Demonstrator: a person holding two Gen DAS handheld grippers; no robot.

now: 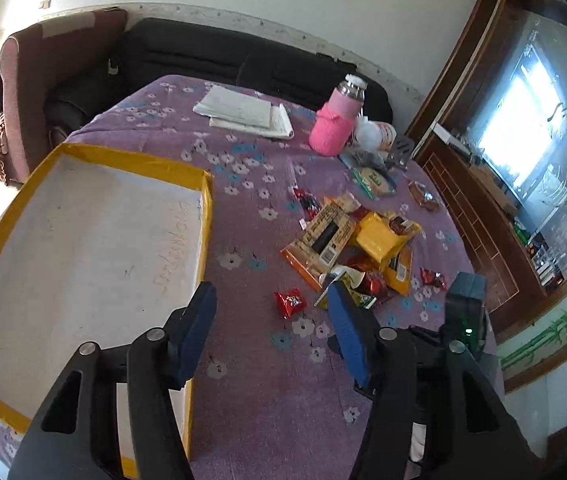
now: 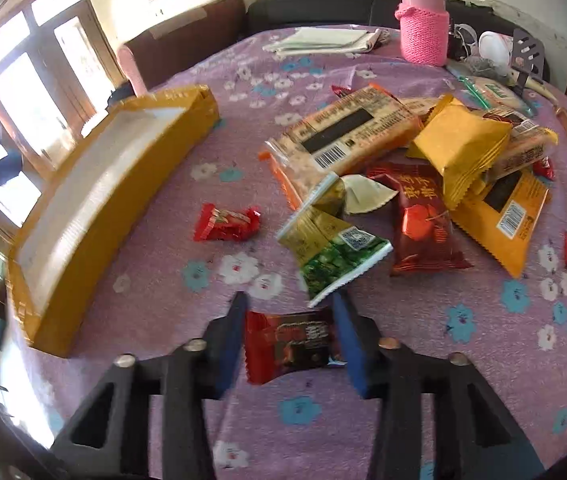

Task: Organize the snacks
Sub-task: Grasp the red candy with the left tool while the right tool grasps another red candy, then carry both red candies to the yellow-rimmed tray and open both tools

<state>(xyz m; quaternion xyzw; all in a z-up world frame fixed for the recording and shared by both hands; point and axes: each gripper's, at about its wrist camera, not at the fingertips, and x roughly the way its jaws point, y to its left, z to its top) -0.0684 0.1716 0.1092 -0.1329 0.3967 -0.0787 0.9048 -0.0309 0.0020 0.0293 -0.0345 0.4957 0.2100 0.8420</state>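
A pile of snack packets [image 1: 357, 240] lies on the purple flowered tablecloth, also in the right wrist view [image 2: 423, 168]. A shallow yellow-rimmed white box [image 1: 83, 256] lies to its left, empty; it shows in the right wrist view [image 2: 95, 208]. My left gripper [image 1: 271, 312] is open and empty, hovering between the box and the pile. My right gripper [image 2: 289, 312] is shut on a small red and black snack packet [image 2: 289, 340], held above the cloth. A loose red candy [image 2: 225, 222] lies near the box, also in the left wrist view [image 1: 289, 302].
A pink-sleeved flask [image 1: 337, 120] and folded papers [image 1: 247, 112] stand at the table's far side, with small clutter [image 1: 379, 148] beside the flask. A dark sofa [image 1: 219, 56] runs behind the table. A wooden cabinet [image 1: 495, 184] stands to the right.
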